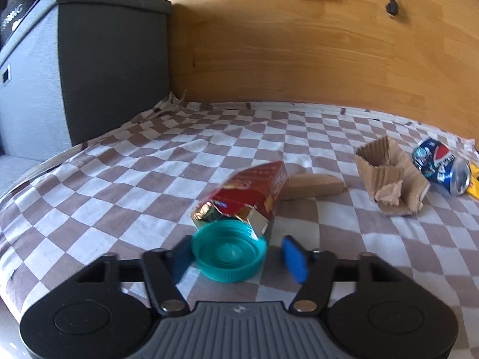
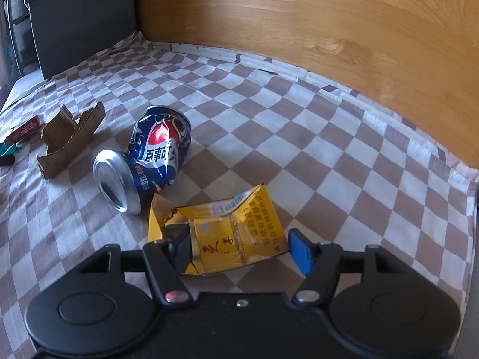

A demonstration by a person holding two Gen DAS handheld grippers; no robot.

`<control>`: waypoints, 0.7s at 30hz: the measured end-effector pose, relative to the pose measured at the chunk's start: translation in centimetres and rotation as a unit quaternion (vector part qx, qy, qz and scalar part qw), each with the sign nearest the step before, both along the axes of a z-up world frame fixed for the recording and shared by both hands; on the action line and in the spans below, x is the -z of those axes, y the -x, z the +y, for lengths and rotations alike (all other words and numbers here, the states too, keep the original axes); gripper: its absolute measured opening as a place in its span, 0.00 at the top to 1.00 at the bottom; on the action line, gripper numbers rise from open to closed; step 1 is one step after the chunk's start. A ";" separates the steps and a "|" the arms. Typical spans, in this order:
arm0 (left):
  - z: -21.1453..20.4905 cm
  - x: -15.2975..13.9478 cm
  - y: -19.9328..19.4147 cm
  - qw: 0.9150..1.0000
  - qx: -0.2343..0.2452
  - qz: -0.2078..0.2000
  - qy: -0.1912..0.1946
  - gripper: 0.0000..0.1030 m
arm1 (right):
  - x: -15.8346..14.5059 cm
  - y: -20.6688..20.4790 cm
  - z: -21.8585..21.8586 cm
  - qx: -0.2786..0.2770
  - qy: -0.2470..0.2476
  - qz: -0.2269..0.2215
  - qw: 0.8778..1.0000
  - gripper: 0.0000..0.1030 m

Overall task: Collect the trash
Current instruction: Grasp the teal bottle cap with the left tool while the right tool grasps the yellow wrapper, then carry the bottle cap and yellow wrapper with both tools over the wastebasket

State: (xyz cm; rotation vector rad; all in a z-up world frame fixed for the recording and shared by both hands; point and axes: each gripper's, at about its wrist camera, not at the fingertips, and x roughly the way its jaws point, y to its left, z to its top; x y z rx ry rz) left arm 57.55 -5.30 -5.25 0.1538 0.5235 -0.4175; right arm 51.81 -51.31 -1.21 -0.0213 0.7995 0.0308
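Left wrist view: the left gripper (image 1: 238,254) has its 2 fingers spread, with a teal cap (image 1: 229,251) lying open side up between them on the checkered cloth (image 1: 119,185). The cap sits close to the left finger; whether they touch cannot be told, as that finger is blurred. The right finger stands apart from the cap. Just behind the cap lies a red packet (image 1: 248,194) with a torn foil mouth, partly hidden by the cap's rim. A brown block (image 1: 314,186) lies behind the packet, its near end hidden. Torn cardboard (image 1: 392,176) stands to the right, beside a crushed can (image 1: 440,170); a yellow scrap at the frame edge is cut off. A grey box (image 1: 89,68) and a wooden board (image 1: 299,53) bound the cloth.

Right wrist view: the right gripper (image 2: 239,249) has its 2 fingers spread on either side of a crumpled yellow packet (image 2: 233,233). The left finger overlaps the packet's edge; the right finger (image 2: 301,251) lies just beside its corner. The can (image 2: 149,158) lies on its side, touching the packet's far corner. The red packet and cap are cut off at the left edge.
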 end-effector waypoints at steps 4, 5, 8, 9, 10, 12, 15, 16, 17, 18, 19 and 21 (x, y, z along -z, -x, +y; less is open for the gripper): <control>0.1 -0.1 -0.1 1.000 -0.010 -0.001 -0.003 0.51 | -0.2 0.1 0.5 -0.008 0.000 0.008 1.000 0.35; 0.1 -0.1 -0.1 1.000 -0.011 0.000 -0.002 0.51 | -0.3 0.2 0.7 -0.012 0.001 0.010 1.000 0.35; 0.1 -0.1 0.3 1.000 -0.010 0.000 0.002 0.51 | -0.3 0.3 1.0 -0.019 0.004 0.012 1.000 0.34; 0.1 0.0 0.5 1.000 -0.008 0.000 0.003 0.51 | -0.2 0.2 1.0 -0.015 0.008 0.010 1.000 0.34; 0.1 0.0 0.7 1.000 -0.006 0.000 0.004 0.51 | -0.1 0.0 0.9 -0.009 0.012 0.011 1.000 0.34; 0.0 0.0 1.1 1.000 -0.003 0.000 0.006 0.51 | 0.2 -0.4 0.8 -0.002 0.002 0.008 1.000 0.33; 0.0 0.0 1.5 1.000 -0.003 0.000 0.005 0.51 | 0.4 -0.7 0.6 0.011 -0.017 0.004 1.000 0.33; 0.0 0.0 1.7 1.000 -0.004 0.001 0.006 0.51 | 0.4 -0.6 0.5 0.016 -0.021 0.003 1.000 0.33; -0.1 0.0 1.8 1.000 -0.005 0.002 0.006 0.51 | 0.5 -0.5 0.6 0.018 -0.022 0.001 1.000 0.33; -0.1 0.0 2.0 1.000 -0.007 0.002 0.006 0.51 | 0.5 -0.3 0.7 0.019 -0.020 0.000 1.000 0.33; -0.1 0.0 2.2 1.000 -0.009 0.003 0.006 0.51 | 0.4 -0.1 0.8 0.022 -0.018 -0.002 1.000 0.34; -0.2 -0.2 2.6 1.000 -0.012 0.005 0.007 0.52 | 0.4 0.3 1.1 0.030 -0.014 -0.008 0.999 0.34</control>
